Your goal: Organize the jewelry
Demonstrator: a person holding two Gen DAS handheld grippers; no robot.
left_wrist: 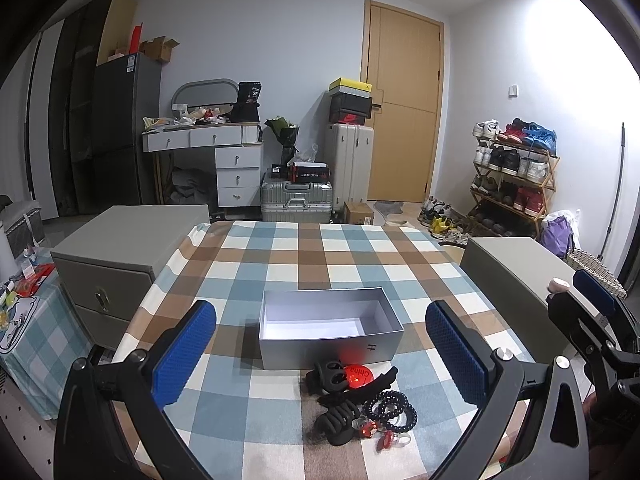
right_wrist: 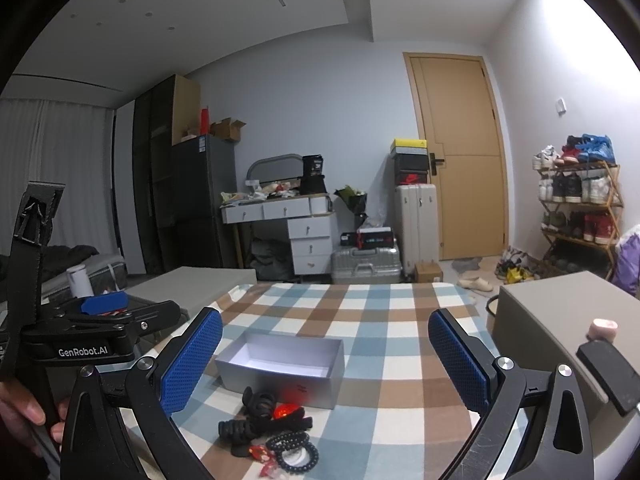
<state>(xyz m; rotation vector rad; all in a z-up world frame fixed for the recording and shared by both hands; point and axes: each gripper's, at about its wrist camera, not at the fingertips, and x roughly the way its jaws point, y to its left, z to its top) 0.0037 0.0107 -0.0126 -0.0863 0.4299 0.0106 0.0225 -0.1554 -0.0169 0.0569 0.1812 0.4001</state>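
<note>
Progress: nothing sorted yet, by the look of it. Box [left_wrist: 330, 328], grey, lidless, white inside, stands empty at mid-table. All the jewelry lies in one heap [left_wrist: 356, 400] on the cloth just in front of the box's near wall, between the two grippers.

Heap contents: black claw clips [left_wrist: 334, 424], black coil bands [left_wrist: 392, 406], a red round piece [left_wrist: 358, 376] glowing under a light, small red-and-white bits at the near edge, too small to name.

Left gripper [left_wrist: 320, 360]: jaws spread wide, empty, above the table short of the heap.
Right gripper [right_wrist: 326, 364]: jaws spread wide, empty, likewise short of the heap.

Left to do, as judged: every piece into the box.

Surface: table under a checked cloth [left_wrist: 304, 256], blue, brown and white, flat. Grey cabinets flank it at either side.

Room: wooden door [left_wrist: 404, 112], shoe rack [left_wrist: 512, 176] at right, suitcases [left_wrist: 296, 200], white desk [left_wrist: 208, 140] with clutter, dark fridge [left_wrist: 124, 128], grey walls.
</note>
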